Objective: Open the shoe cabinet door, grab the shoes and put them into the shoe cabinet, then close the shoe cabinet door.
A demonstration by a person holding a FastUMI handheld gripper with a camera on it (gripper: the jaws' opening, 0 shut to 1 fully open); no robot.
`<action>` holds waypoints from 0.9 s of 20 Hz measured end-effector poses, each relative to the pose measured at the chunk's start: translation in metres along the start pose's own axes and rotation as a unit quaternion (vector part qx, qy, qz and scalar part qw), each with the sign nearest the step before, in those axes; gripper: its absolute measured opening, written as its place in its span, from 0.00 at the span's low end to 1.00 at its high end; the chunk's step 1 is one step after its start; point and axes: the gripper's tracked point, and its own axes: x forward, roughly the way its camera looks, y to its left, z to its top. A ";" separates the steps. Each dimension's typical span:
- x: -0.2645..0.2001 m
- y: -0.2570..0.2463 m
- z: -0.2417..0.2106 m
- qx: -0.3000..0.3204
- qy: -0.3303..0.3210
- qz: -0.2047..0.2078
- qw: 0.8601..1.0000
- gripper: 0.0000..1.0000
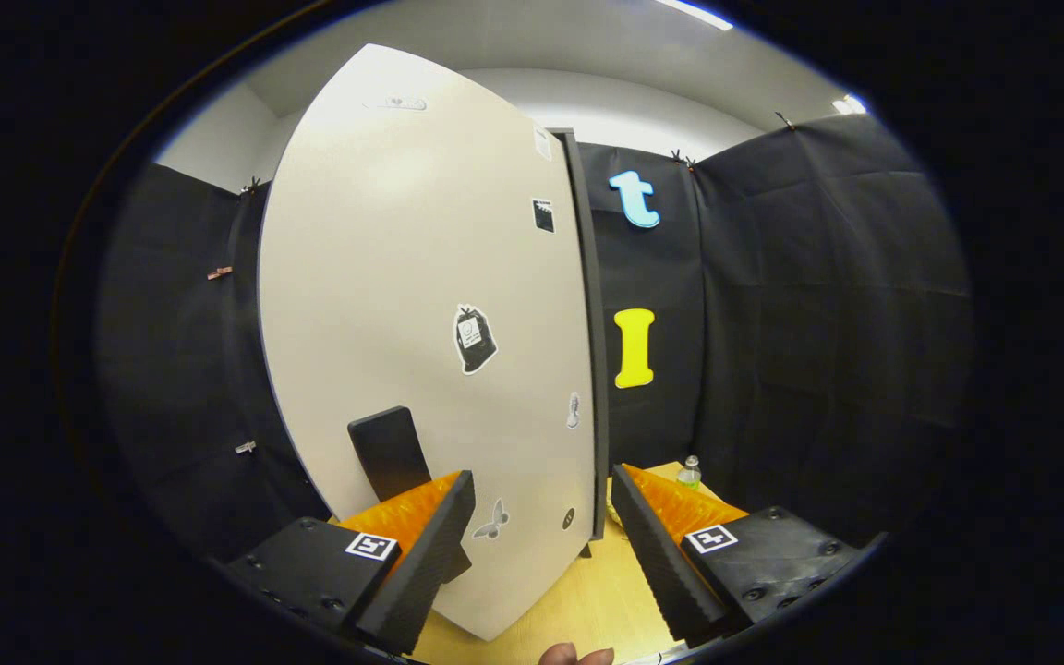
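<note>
The tool [541, 545] has 2 long wedge-shaped fingers [421, 563] with ribbed, sawtooth inner faces. Behind each finger sits a blocky black mount [310, 563] with several round screw heads sunk into its top. Each mount carries 1 small square black-and-white marker [371, 545] at its front corner, beside the finger. The jaws stand apart.

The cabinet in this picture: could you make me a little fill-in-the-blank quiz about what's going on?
1. The gripper has its fingers ____, with nothing held between them.
2. The pale cabinet door just ahead of the fingers carries several ____ on its face.
3. Beyond the right finger, a small ____ with a green cap stands on the wooden table.
4. The black handle sits near the door's ____ end.

Missing words: open; stickers; bottle; lower
</note>
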 end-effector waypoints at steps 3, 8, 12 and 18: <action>0.019 0.032 0.002 -0.006 -0.007 0.019 1.000 0.98; 0.034 0.066 0.004 -0.005 -0.005 0.052 0.999 0.98; 0.038 0.082 -0.002 -0.007 -0.004 0.069 0.998 0.98; 0.037 0.077 0.007 -0.015 -0.021 0.073 0.997 0.98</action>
